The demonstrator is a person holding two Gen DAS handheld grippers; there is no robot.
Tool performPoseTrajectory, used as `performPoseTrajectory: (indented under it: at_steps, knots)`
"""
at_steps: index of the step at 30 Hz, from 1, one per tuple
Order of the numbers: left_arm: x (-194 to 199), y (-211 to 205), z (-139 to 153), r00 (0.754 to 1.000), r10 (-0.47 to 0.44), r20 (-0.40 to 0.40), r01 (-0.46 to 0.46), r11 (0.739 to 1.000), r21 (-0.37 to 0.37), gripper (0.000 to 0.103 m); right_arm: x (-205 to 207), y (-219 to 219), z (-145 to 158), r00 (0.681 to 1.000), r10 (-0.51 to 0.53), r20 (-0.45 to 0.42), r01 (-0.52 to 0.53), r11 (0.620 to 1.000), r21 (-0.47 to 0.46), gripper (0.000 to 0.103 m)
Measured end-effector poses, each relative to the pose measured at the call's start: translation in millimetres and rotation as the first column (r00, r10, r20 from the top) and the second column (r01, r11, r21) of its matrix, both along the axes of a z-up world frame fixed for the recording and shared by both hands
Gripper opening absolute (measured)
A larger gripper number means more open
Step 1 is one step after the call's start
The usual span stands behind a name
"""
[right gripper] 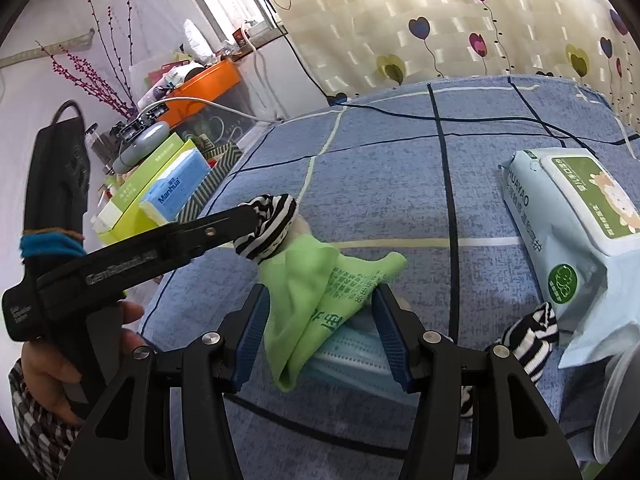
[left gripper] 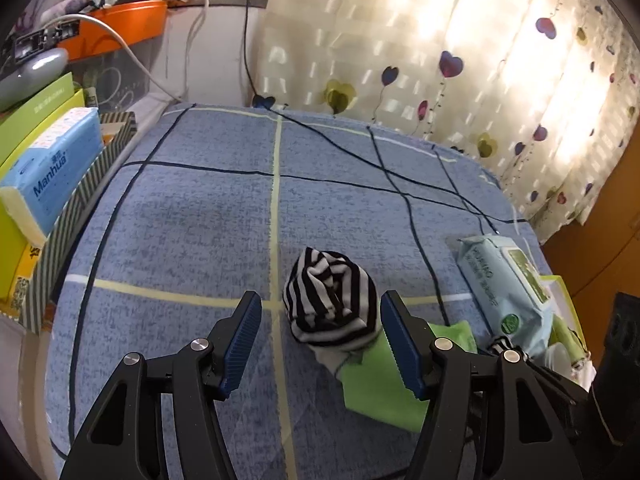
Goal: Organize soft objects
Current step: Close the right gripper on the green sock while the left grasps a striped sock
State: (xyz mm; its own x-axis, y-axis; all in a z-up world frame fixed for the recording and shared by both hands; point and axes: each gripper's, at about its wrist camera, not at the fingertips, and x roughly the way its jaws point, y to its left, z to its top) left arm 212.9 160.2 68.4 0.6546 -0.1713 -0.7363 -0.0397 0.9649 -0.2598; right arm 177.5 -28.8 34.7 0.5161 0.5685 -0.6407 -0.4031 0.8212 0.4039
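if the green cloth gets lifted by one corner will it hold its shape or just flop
Probably flop: the green cloth already lies creased and draped over the blue face mask. It looks thin, so likely light. Its far end lies against the striped sock bundle, so a pull may nudge that. The right gripper stands open around it.

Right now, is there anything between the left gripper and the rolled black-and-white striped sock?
Nothing visible. The rolled black-and-white striped sock lies on the blue checked bedcover just ahead of the open left gripper, nearer its right finger, partly on a green cloth.
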Motion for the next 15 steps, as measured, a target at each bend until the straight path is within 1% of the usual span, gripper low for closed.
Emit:
performPoseTrajectory:
  at_steps: [4, 6, 7, 9, 10, 12, 13, 14, 15]
  knots:
    - [5.8, -2.8, -2.1, 1.000, -0.012, -0.001, 0.012, 1.000, -0.007, 0.062, 5.0, 2.5, -2.2, 1.000, -0.012, -0.009, 0.012, 1.000, -0.022, 0.054]
    - [10.6, -4.7, -6.5, 1.000, -0.008, -0.025, 0.009, 1.000, 0.007, 0.062, 7.8, 3.0, -3.8, 1.000, -0.021, -0.015, 0.020, 0.999, -0.034, 0.054]
    - [11.8, -4.2, -8.5, 0.999, -0.002, -0.032, 0.002, 1.000, 0.001, 0.062, 8.4, 2.7, -4.1, 1.000, -0.023, -0.016, 0.022, 0.999, -0.035, 0.054]
    - [13.3, -3.2, -11.4, 0.999, -0.012, -0.033, 0.010, 0.999, -0.033, 0.062, 8.9, 2.1, -4.0, 1.000, -0.022, -0.013, 0.021, 0.999, -0.030, 0.054]
    - [14.2, -3.5, -12.3, 0.999, -0.012, -0.035, 0.011, 0.999, -0.036, 0.061, 8.8, 2.3, -3.8, 1.000, -0.021, -0.009, 0.020, 0.999, -0.033, 0.054]
    - [14.1, -5.0, -12.6, 0.999, -0.003, -0.032, 0.003, 1.000, -0.011, 0.060, 8.3, 3.1, -3.7, 1.000, -0.023, 0.002, 0.023, 0.999, -0.047, 0.054]
    - [14.5, -5.9, -12.5, 1.000, 0.000, -0.031, 0.000, 1.000, -0.004, 0.054, 7.9, 3.4, -3.8, 1.000, -0.021, 0.004, 0.022, 0.999, -0.049, 0.054]
    - [15.2, -6.1, -12.6, 1.000, -0.001, -0.031, 0.001, 1.000, -0.005, 0.045, 7.4, 3.5, -3.7, 1.000, -0.019, 0.008, 0.020, 0.999, -0.048, 0.054]
    - [15.3, -6.3, -12.6, 1.000, -0.004, -0.031, 0.004, 1.000, -0.007, 0.041, 7.0, 3.4, -3.5, 1.000, -0.020, 0.013, 0.020, 0.999, -0.050, 0.054]
